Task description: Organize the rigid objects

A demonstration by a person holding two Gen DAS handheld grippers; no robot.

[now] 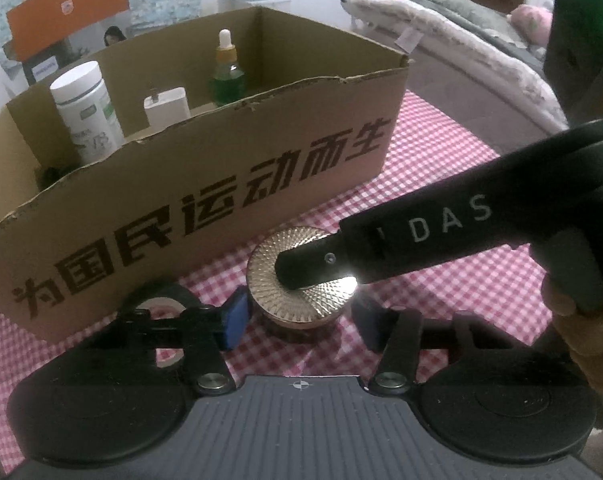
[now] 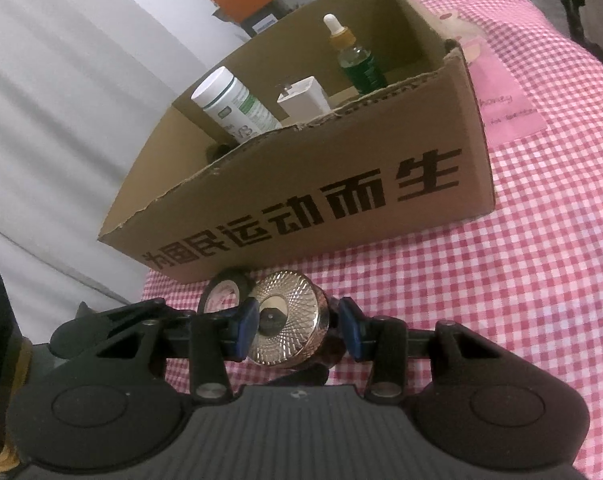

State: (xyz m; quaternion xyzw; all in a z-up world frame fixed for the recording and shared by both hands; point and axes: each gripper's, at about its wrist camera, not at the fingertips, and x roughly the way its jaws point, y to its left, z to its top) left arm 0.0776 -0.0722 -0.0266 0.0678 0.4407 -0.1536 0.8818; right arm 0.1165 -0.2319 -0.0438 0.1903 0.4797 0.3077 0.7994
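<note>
A small jar with a patterned gold lid (image 1: pixel 297 302) stands on the pink checked cloth in front of the cardboard box (image 1: pixel 221 184). My left gripper (image 1: pixel 301 326) is open, with the jar between its blue pads and a thin gap on each side of the jar's body. The black finger (image 1: pixel 313 266) of my right gripper reaches in from the right and overlaps the lid. In the right wrist view the jar (image 2: pixel 289 320) leans to the left between the pads. My right gripper (image 2: pixel 298 328) is shut on it, its left pad against the lid's rim.
The box (image 2: pixel 301 208) holds a white bottle (image 1: pixel 85 108), a white block (image 1: pixel 167 106) and a green dropper bottle (image 1: pixel 227 76). A black tape roll (image 2: pixel 225 288) lies left of the jar, by the box. A pink card (image 2: pixel 505 108) lies right of the box. A hand (image 1: pixel 581 340) is at the right edge.
</note>
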